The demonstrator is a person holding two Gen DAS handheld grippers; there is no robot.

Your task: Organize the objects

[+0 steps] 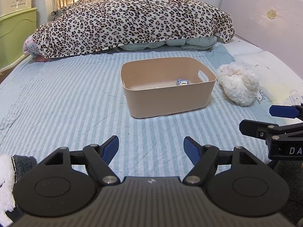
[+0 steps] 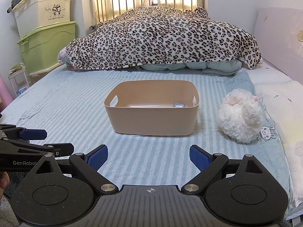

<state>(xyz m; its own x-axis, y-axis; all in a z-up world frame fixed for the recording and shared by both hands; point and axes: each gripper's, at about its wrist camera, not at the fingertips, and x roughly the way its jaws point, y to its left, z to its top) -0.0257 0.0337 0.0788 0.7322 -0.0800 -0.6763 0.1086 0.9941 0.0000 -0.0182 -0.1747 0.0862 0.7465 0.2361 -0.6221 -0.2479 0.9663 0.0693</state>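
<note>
A tan plastic bin [image 1: 166,102] [image 2: 151,121] stands on the striped blue bedsheet. A small blue-and-white packet [image 1: 182,82] [image 2: 178,105] lies inside it at the right. A fluffy white plush toy [image 1: 237,84] [image 2: 239,116] lies on the sheet just right of the bin. My left gripper [image 1: 151,147] is open and empty, low over the sheet in front of the bin; it also shows at the left of the right wrist view [image 2: 37,141]. My right gripper [image 2: 149,156] is open and empty beside it; it also shows at the right edge of the left wrist view [image 1: 265,119].
A leopard-print blanket [image 1: 132,19] [image 2: 161,37] is heaped over bedding behind the bin. A pale headboard [image 1: 265,13] runs along the right. Stacked storage boxes [image 2: 45,30] stand at the left. A black-and-white plush [image 1: 7,179] lies at the lower left.
</note>
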